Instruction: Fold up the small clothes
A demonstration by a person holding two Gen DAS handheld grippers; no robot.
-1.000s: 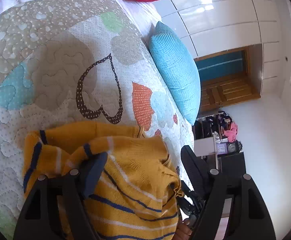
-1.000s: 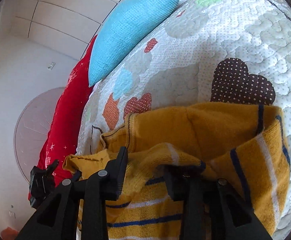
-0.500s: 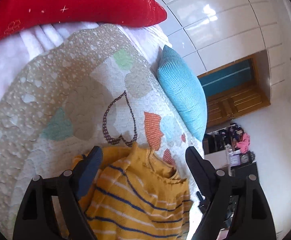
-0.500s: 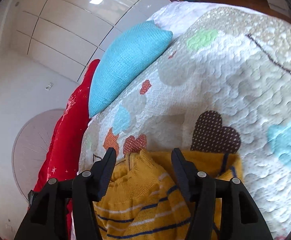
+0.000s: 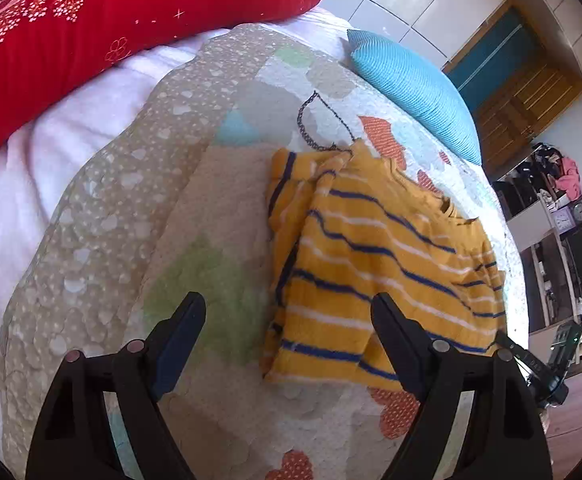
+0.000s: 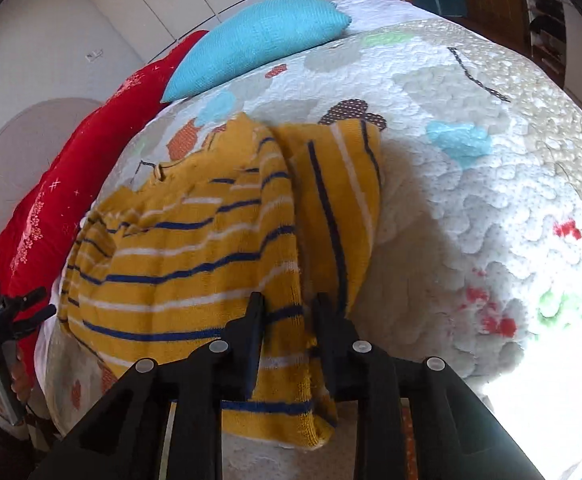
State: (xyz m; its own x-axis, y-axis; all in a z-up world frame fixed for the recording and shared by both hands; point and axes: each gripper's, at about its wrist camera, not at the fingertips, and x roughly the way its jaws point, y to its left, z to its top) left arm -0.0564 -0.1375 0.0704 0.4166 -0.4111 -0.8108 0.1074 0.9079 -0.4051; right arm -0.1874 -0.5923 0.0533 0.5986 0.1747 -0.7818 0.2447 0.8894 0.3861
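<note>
From the left wrist view, a red pillow (image 5: 103, 20) lies at the far left on the white sheet (image 5: 51, 152). My left gripper (image 5: 289, 330) stands wide with nothing between its jaws, hanging over the quilt (image 5: 195, 200). Just right of it the yellow striped sweater (image 5: 371, 256) lies crumpled on the quilt, a sleeve folded over the body. A blue pillow (image 5: 415, 88) lies beyond it.

From the right wrist view, my right gripper (image 6: 289, 320) has just been closing and its jaws stand narrow, pinching the sweater's lower edge, which droops below the fingers. Bare quilt spreads to the right.
</note>
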